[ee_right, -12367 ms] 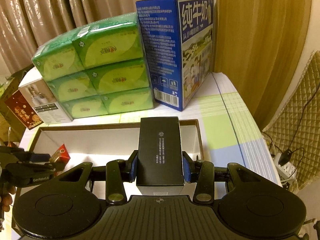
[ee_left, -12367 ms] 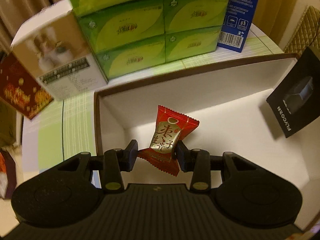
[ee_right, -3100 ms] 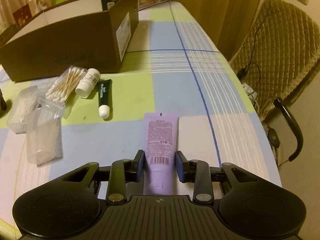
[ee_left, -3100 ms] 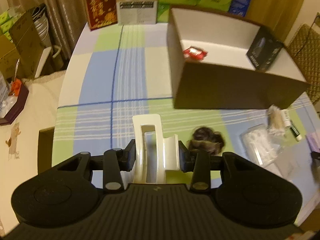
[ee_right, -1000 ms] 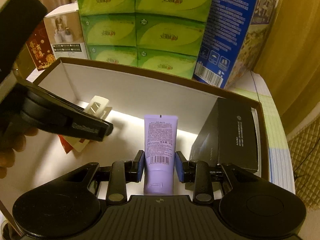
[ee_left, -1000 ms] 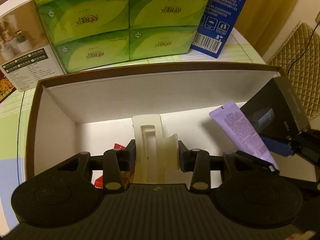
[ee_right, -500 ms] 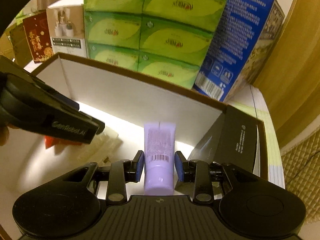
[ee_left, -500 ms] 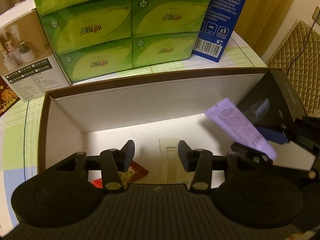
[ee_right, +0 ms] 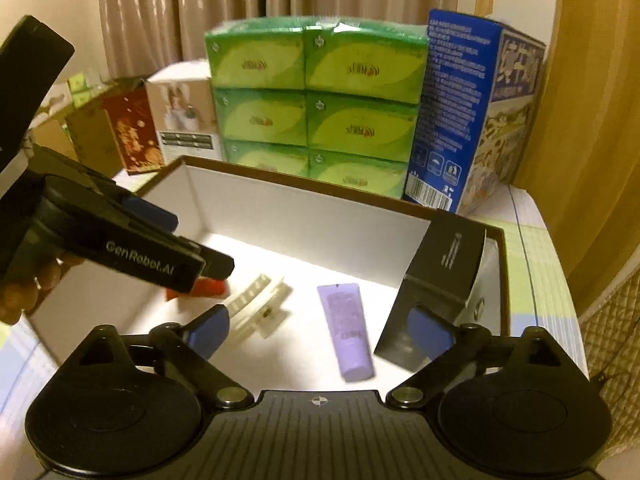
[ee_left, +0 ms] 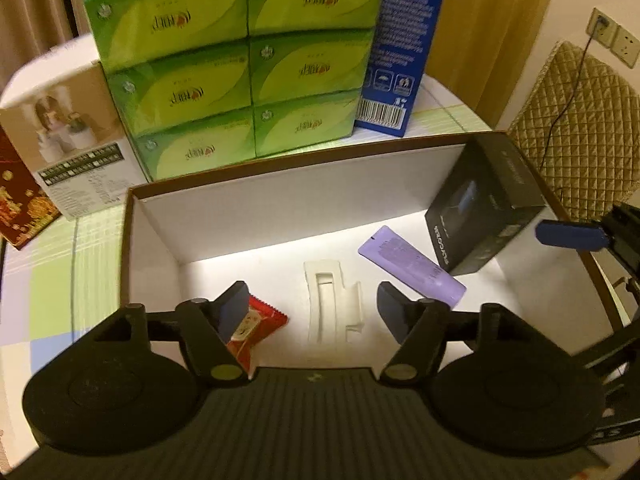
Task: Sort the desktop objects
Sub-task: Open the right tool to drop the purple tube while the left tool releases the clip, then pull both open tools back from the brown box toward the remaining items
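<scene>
Both grippers over the open brown cardboard box w/ white inside (ee_left: 256,208), both empty.

Left gripper (ee_left: 310,306): jaws have just been opening, now fairly wide, nothing between the pads. Below the gap, flat on the box floor, lies the cream plastic clip-shaped holder (ee_left: 334,300). Red foil candy wrapper (ee_left: 256,322) just left of it, partly behind the left finger, near the box's left wall.

Right gripper (ee_right: 318,330): jaws have just been opening, now very wide, nothing gripped. Lilac squeeze tube (ee_right: 348,330) lies loose on the floor between the spread fingers, cap end toward the camera, apart from both pads. Black rectangular carton (ee_right: 436,280) leans tilted against the right end wall, upper end above the rim; right finger just in front of its lower corner.

Room: floor behind the holder and tube up to the back wall is bare white; left-rear corner bare too. Right end crowded by the carton.

Behind the back rim: stack of green tissue packs (ee_left: 240,64), tall blue printed carton (ee_right: 472,112) right of it, white photo box (ee_left: 68,136) left. Checked tablecloth (ee_left: 56,264) outside the left wall.
</scene>
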A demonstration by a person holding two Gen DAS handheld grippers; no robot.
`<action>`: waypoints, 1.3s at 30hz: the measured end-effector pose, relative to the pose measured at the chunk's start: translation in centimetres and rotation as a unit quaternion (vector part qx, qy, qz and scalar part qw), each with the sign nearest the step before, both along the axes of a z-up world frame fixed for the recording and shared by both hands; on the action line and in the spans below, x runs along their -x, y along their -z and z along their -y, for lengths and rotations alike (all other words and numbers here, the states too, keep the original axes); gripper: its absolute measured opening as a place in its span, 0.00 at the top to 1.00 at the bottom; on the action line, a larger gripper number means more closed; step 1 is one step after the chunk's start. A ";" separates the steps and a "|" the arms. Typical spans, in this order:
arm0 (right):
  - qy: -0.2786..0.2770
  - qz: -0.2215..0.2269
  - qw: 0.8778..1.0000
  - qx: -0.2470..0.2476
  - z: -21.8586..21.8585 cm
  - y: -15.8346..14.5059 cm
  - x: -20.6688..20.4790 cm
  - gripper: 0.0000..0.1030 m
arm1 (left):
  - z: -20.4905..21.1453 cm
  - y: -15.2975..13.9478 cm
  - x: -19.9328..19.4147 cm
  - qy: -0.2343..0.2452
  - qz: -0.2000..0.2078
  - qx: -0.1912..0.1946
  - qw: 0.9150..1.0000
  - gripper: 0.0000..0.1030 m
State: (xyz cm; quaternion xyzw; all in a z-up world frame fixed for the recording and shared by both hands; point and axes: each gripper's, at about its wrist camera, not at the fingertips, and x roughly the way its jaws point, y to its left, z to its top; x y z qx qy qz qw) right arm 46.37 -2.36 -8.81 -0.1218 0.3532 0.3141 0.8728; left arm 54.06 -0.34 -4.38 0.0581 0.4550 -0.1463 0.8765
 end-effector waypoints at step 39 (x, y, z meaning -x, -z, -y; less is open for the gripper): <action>0.082 -0.015 0.993 -0.087 8.9 -7.1 15.1 0.02 | -1.7 -8.5 21.4 -0.058 0.065 -0.002 0.996 0.19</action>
